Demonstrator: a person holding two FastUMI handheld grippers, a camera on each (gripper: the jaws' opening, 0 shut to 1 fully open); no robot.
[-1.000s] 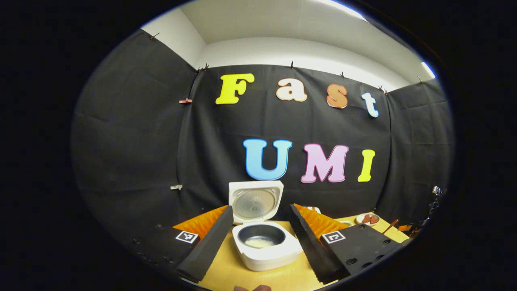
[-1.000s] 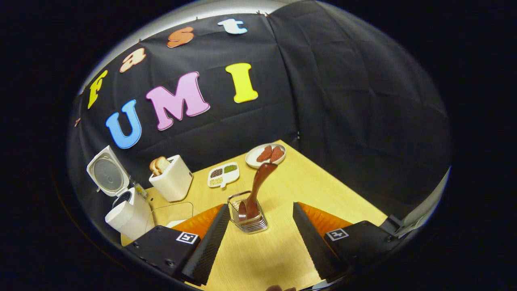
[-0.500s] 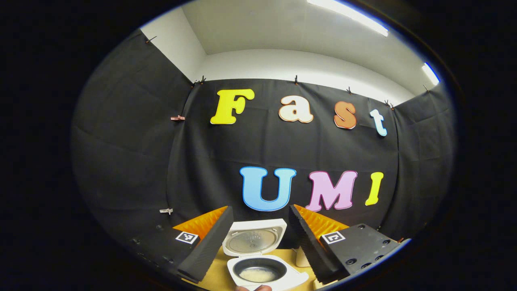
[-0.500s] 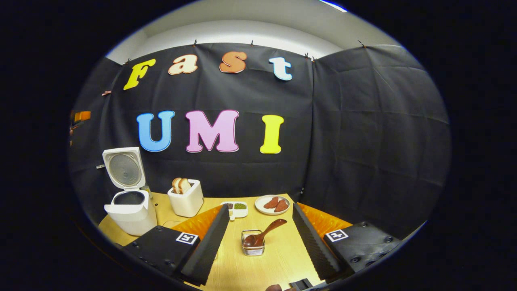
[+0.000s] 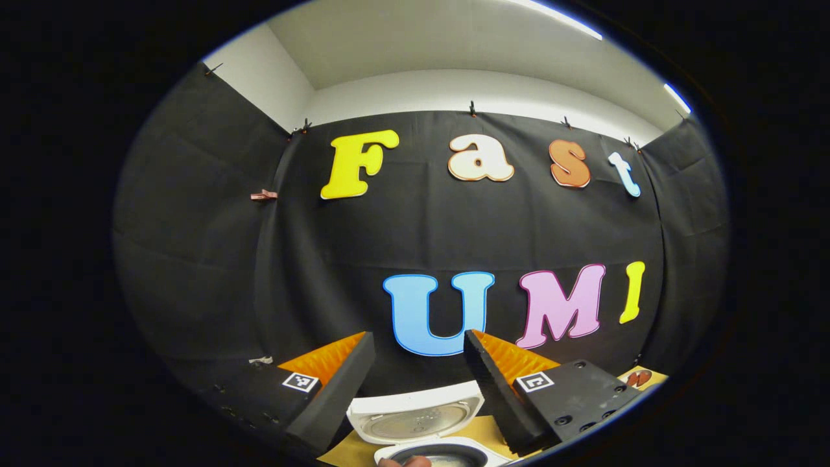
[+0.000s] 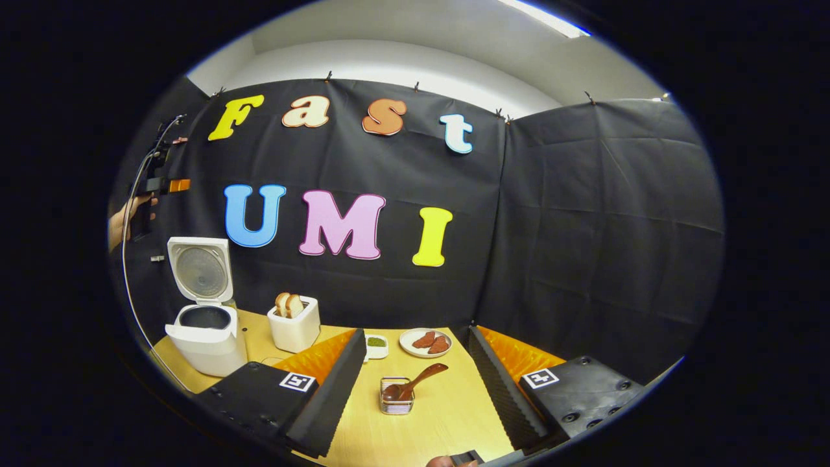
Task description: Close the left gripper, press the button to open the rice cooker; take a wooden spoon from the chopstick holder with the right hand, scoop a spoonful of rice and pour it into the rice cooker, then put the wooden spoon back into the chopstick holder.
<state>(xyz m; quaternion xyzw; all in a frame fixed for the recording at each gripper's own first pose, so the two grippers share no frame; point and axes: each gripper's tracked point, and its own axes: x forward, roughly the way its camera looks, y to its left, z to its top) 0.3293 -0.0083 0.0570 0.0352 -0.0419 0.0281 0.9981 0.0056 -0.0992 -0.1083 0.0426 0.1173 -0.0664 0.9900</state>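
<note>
Pale wood counter [image 6: 447,421]. Rice cooker [image 6: 206,337], lid up, at left edge. Toaster [image 6: 296,329] beside it along back edge, then small sectioned dish [image 6: 376,346], plate [image 6: 426,342] near back right corner. Chopstick holder [image 6: 396,398] with wooden spoon [image 6: 415,383] mid-counter.

Wooden table [image 6: 447,415], light yellow top. White toaster [image 6: 296,329] with two bread slices [image 6: 288,303] standing in its slots. Small white divided dish [image 6: 375,346], green contents in the visible compartment, possibly beans. White round plate [image 6: 425,344] holding reddish-brown slices [image 6: 432,340], beside the dish at the table's far edge.
</note>
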